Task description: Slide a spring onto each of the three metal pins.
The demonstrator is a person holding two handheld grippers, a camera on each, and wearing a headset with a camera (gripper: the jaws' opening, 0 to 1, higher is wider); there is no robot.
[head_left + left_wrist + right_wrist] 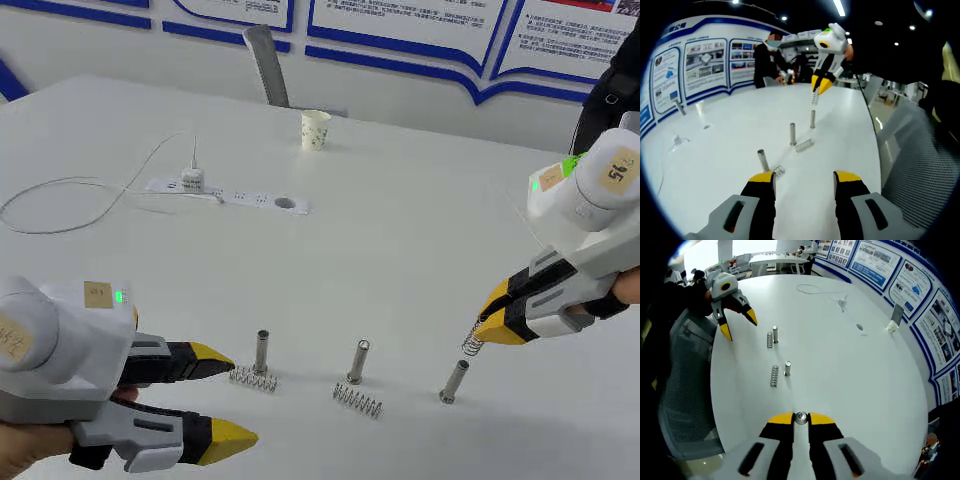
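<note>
1. While the right gripper hangs over the right side of the white table, its claw pinches the held spring. The spring juts down from the yellow tips, just above and left of the right pin, not on it.
2. Right gripper view: tips nearly together with a round metal end between them; can't tell if that is the spring's end or a pin top.
3. Left gripper sits low at the near left edge, claw spread wide, nothing in it. Its upper tip is near the left pin.
4. Three pins stand in a row on the table: left pin, middle pin, right pin. All three are bare.
5. Left spring lies flat at the foot of the left pin. Middle spring lies flat just in front of the middle pin.
6. The table surface is plain white. On the far side there is a power strip with a white plug in it. A white cable loops off to the left, and a paper cup stands further back.
7. Room: a grey chair back stands behind the far edge, against a wall of blue-framed posters.
8. Left gripper view: ceiling lights, a grey mesh chair beside the table, and people standing at the far end.
</note>
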